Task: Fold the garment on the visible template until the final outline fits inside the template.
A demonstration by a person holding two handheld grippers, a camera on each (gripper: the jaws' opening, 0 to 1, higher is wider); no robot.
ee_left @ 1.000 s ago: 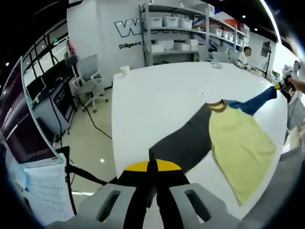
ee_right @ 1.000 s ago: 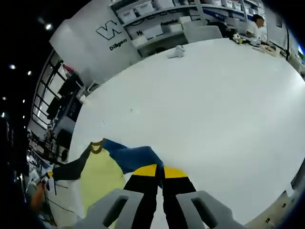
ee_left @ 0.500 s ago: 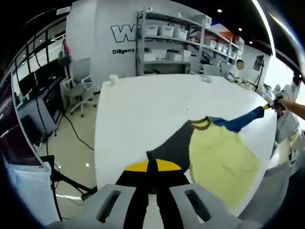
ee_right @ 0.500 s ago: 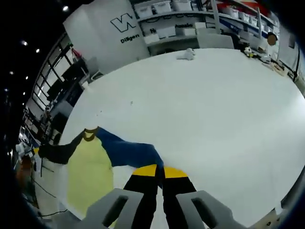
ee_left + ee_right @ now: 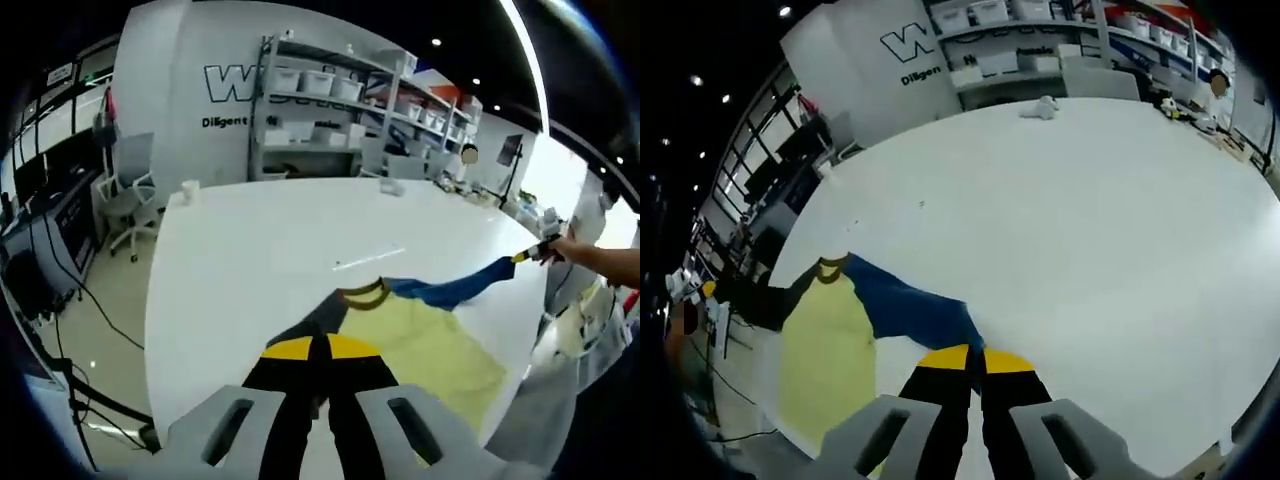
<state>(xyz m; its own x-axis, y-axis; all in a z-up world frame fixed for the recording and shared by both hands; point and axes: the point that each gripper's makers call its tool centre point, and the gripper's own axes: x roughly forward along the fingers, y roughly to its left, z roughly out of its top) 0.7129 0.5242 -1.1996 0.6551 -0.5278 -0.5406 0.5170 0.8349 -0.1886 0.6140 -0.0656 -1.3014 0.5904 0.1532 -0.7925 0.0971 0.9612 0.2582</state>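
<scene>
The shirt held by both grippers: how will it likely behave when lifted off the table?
Probably floppy: the shirt hangs stretched between the left gripper and the right gripper, its blue sleeve pulled taut. Likely light, since the thin yellow body lies flat on the table.

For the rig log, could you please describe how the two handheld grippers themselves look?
The left gripper and right gripper look alike: two black jaws capped by a yellow curved band, rising from a light grey moulded body with slotted openings on either side. No cables or printed markings are visible on them.
</scene>
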